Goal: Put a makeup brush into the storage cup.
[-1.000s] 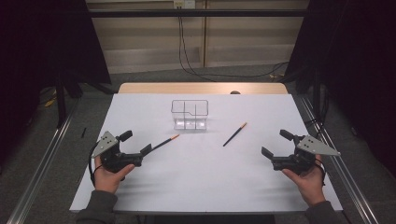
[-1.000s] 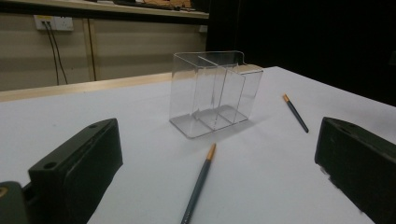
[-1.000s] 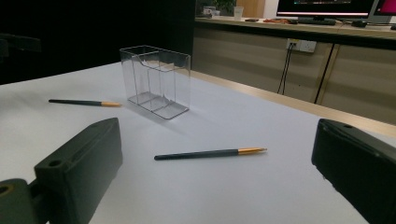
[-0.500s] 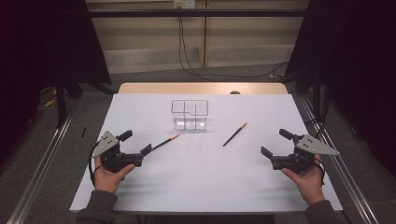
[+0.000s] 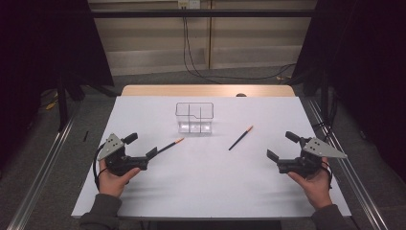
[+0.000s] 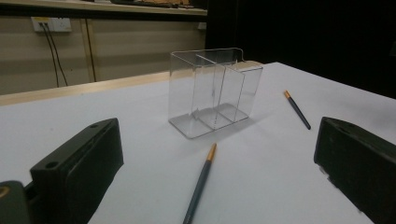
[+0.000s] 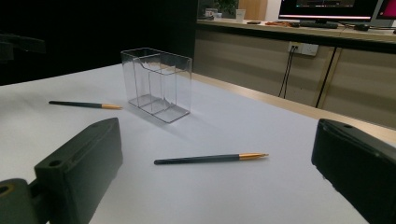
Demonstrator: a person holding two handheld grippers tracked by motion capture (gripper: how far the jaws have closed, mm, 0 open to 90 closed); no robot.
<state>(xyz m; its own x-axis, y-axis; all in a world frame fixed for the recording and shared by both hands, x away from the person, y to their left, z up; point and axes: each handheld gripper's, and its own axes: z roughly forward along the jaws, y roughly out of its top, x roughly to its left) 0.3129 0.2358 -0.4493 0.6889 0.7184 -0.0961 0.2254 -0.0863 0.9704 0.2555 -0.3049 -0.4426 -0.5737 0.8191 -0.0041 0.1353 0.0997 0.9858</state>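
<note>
A clear plastic holder (image 5: pixel 194 117) with compartments stands upright and empty at the table's far middle. Two dark pencils with orange ends lie flat on the white table (image 5: pixel 210 187). The left pencil (image 5: pixel 171 145) lies just ahead of my left gripper (image 5: pixel 141 145), which is open with nothing in it. The right pencil (image 5: pixel 241 137) lies between the holder and my right gripper (image 5: pixel 281 145), also open with nothing held. In the left gripper view the left pencil (image 6: pixel 201 182) points from between the jaws toward the holder (image 6: pixel 212 91). In the right gripper view the right pencil (image 7: pixel 210 158) lies crosswise ahead of the jaws.
The table's wooden far edge (image 5: pixel 206 91) lies behind the holder. Metal rails (image 5: pixel 40 177) run along the floor on both sides. Cables (image 5: pixel 191 52) hang down the back wall. Bare white surface stretches between the two hands.
</note>
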